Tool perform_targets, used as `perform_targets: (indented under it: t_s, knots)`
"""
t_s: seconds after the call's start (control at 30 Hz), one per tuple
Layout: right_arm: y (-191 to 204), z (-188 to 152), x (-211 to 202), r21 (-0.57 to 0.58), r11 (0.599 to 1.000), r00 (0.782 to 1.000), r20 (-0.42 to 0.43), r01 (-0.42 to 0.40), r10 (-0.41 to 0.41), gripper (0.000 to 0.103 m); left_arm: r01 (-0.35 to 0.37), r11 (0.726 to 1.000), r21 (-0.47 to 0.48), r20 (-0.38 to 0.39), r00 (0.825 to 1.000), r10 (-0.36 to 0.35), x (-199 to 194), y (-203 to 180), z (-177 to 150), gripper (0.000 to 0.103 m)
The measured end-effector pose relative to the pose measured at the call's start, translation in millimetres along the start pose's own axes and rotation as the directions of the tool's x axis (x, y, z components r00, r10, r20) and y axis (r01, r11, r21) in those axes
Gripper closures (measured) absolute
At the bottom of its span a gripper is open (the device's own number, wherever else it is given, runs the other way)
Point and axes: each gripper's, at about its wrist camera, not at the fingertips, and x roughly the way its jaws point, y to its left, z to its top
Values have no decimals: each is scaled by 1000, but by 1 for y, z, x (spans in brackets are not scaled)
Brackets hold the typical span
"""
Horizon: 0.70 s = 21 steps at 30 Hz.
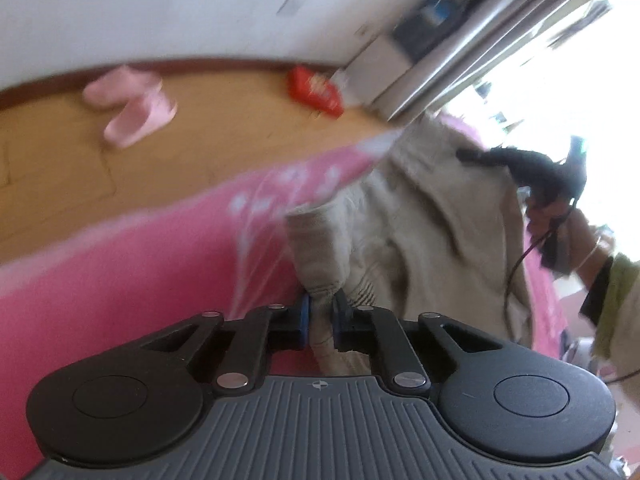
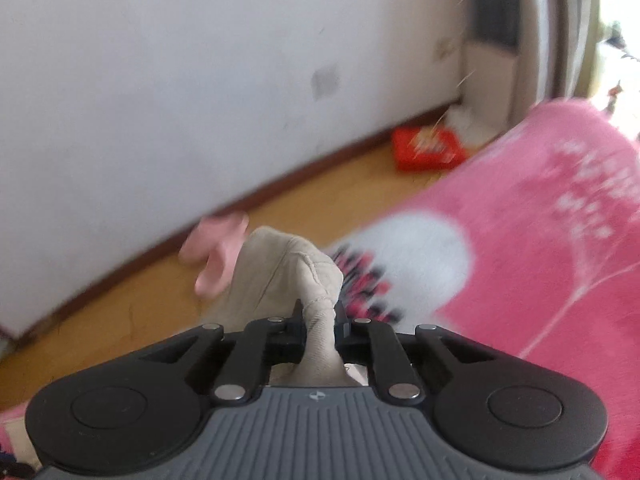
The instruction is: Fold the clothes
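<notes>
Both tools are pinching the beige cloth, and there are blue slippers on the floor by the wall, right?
Nearly. The slippers are pink, not blue; the left wrist view shows them on the wooden floor near the wall. The rest holds: the left tool and the right tool are each shut on the beige cloth.

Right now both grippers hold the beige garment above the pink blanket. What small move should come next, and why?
Probably draw the two grippers apart and lower the cloth flat. The left gripper and the right gripper each pinch a bunched edge of the beige garment, which hangs creased over the pink blanket. Spread flat there, it would likely be ready for a fold.
</notes>
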Motion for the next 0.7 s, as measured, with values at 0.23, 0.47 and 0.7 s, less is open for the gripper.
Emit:
perform_targets:
  t_s: [0.23,0.47,0.7]
  knots:
    - [-44,21,-19,38,995,992,83,90,-93,91,7,999,44,55,998,-9,40,-3,35,95]
    - [-58,3,14,30,989,989,28,143,-144,83,-46,997,54,-6,999,47,57,5,30,91]
    - [-84,-10,-101,183,975,980,127,125,-150,60,-39,999,25,-18,999,40,24,13,34,67]
